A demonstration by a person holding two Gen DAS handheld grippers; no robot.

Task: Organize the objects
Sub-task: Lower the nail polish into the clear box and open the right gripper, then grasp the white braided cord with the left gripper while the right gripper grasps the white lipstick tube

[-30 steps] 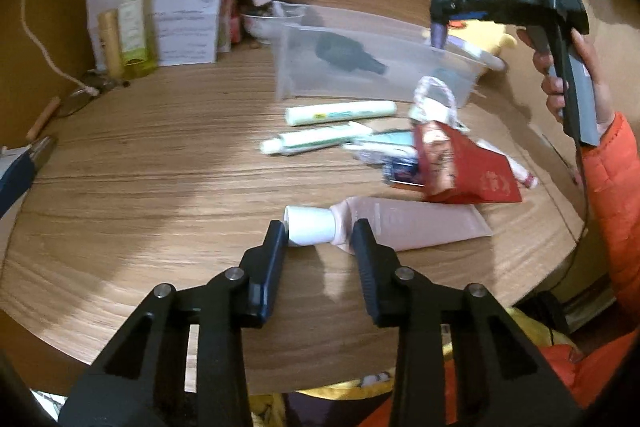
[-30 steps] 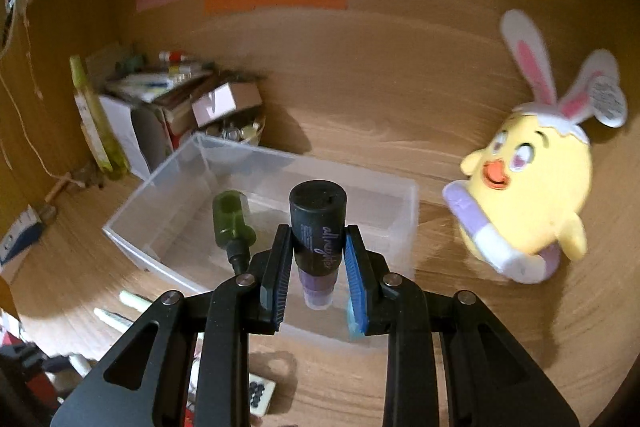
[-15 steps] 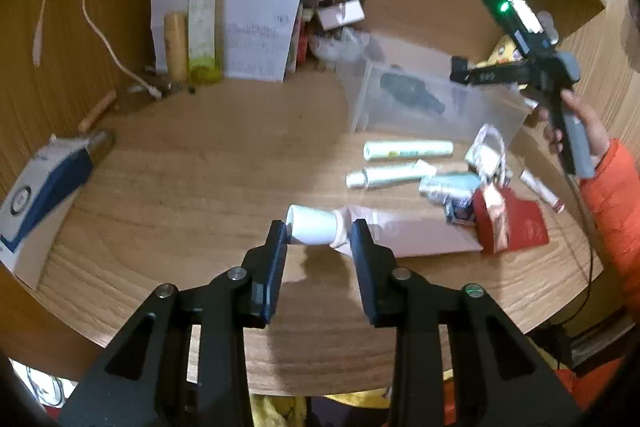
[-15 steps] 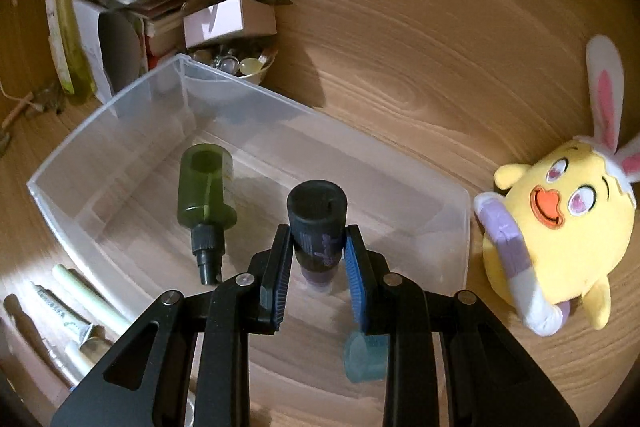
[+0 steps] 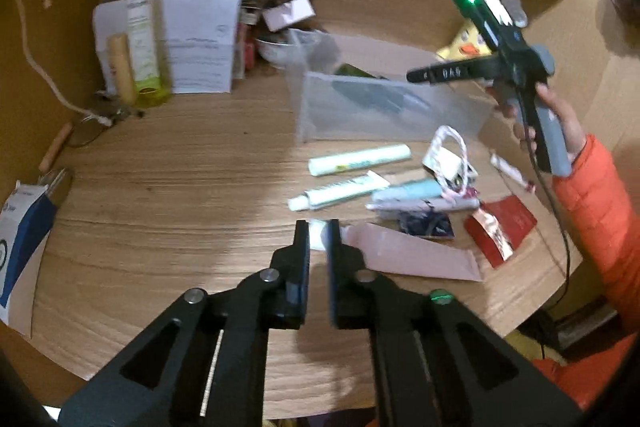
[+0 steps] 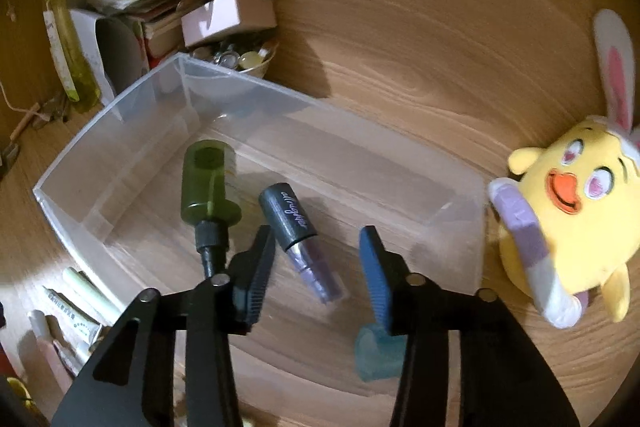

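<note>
The wooden desk [image 5: 168, 187] stands in a wood-panelled corner with coloured paper strips on the wall. On it is a clear plastic bin [image 6: 120, 131], and inside lie a green bottle [image 6: 208, 187] and a dark-capped purple tube [image 6: 298, 231]. The right claw [image 6: 316, 267] is spread wide above the tube, holding nothing. The left claw [image 5: 318, 247] is clenched on the white cap of a pink tube [image 5: 416, 259] lying near the desk's front edge.

Dim, warm light; blurred fisheye edges.
</note>
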